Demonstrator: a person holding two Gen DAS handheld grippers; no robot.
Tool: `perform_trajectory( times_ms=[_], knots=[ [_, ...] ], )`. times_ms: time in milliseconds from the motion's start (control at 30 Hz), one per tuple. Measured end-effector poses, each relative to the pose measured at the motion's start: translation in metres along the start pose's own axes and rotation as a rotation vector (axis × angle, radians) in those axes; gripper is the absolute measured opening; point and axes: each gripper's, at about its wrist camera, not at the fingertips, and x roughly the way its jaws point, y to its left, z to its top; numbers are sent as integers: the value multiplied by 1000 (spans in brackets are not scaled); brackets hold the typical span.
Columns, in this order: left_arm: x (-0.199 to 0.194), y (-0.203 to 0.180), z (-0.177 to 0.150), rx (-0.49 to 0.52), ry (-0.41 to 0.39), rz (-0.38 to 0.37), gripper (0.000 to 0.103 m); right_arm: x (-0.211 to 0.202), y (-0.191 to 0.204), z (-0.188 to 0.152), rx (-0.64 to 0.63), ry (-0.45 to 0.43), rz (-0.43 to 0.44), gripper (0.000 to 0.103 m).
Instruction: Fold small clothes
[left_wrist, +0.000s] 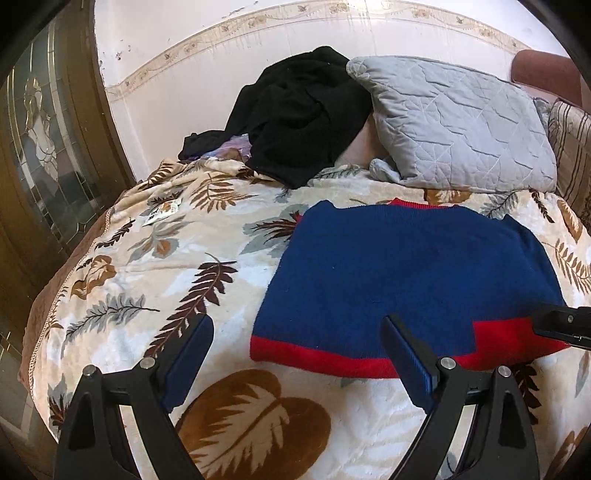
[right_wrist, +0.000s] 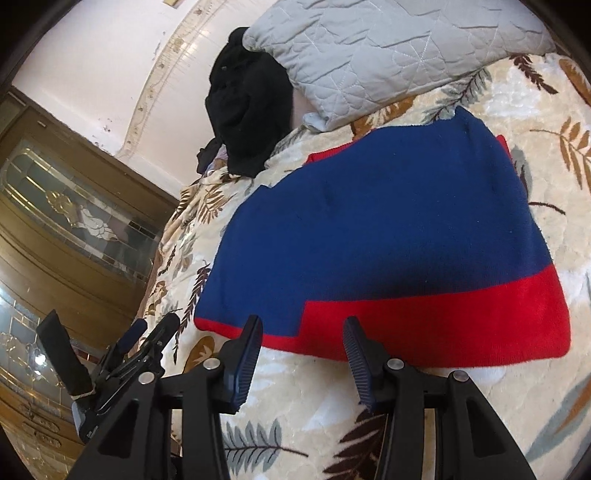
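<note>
A blue knit sweater (left_wrist: 406, 266) (right_wrist: 388, 221) with a red hem band (right_wrist: 443, 317) lies flat on a leaf-patterned blanket (left_wrist: 166, 258) (right_wrist: 314, 406), sides folded in, hem toward me. My left gripper (left_wrist: 295, 319) hangs wide open over the hem's left corner, one finger above the blanket, the other above the red band, nothing held. My right gripper (right_wrist: 303, 320) is partly open just in front of the red hem with nothing between its fingers. Each gripper shows at the edge of the other view: the right gripper (left_wrist: 565, 323), the left gripper (right_wrist: 147, 339).
A black garment (left_wrist: 303, 110) (right_wrist: 247, 107) is heaped at the head of the bed against a grey quilted pillow (left_wrist: 454, 122) (right_wrist: 388, 48). A striped cushion (left_wrist: 572, 155) sits far right. A wooden door with patterned glass (left_wrist: 37, 147) (right_wrist: 74, 221) stands beyond the bed's left edge.
</note>
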Motion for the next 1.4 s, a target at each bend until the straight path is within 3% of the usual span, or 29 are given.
perform_trajectory(
  times_ms=[133,267,367,567,833,1067,1400],
  knots=[
    [22,-7,-1,8,64,-13,93,5,-9,4,33,3,-5,50],
    [66,-8,-9,-43,229,-54,93,14,-23,7,77,18,-43,50],
    [87,-11,-16,-64,307,-62,93,25,-38,7,135,52,-49,51],
    [73,-6,-13,-89,268,-65,93,17,-34,7,95,48,-34,51],
    [49,6,-19,-59,200,-1,93,-21,-49,3,89,-5,-44,52],
    [38,14,-27,-52,197,-1,93,-45,-64,-11,77,-4,-83,52],
    [27,13,-22,-46,134,7,93,-68,-69,-9,93,-77,-72,52]
  ],
)
